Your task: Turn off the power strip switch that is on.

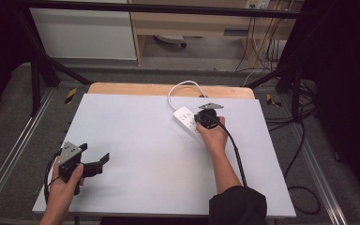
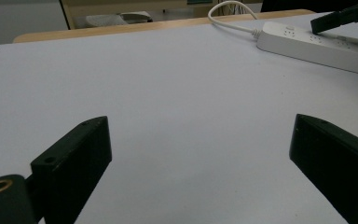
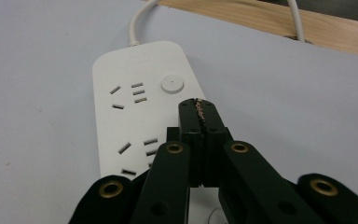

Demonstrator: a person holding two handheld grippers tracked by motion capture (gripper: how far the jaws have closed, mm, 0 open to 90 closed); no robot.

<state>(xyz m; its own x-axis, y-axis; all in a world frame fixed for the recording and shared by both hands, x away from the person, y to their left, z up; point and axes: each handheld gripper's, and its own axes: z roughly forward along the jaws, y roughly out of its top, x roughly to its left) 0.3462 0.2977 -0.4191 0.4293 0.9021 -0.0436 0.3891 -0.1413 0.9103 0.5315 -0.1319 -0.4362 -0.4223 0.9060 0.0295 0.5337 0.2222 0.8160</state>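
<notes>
A white power strip (image 1: 187,121) lies flat on the far right part of a pale grey surface (image 1: 140,140), set at a slant, with its white cord (image 1: 182,89) looping away over the far edge, where a strip of bare wood (image 1: 122,89) shows. In the right gripper view the power strip (image 3: 135,112) shows groups of socket slots and a round button (image 3: 172,84) near the cord end. The right tool (image 1: 205,121), held in the person's right hand (image 1: 214,136), sits directly over the strip, and in the right gripper view the right tool (image 3: 200,114) has its two black jaws pressed together with nothing between them, their tips just short of the round button and above the strip's face; whether they touch it cannot be told. A black cable (image 1: 234,150) trails from this tool along the forearm, which ends in a dark sleeve (image 1: 238,206). Well apart, at the near left corner of the surface, the left hand (image 1: 65,185) holds the left tool (image 1: 96,159) with its jaws spread wide and empty. In the left gripper view the left tool (image 2: 200,158) looks across bare surface toward the power strip (image 2: 317,46) in the distance.
</notes>
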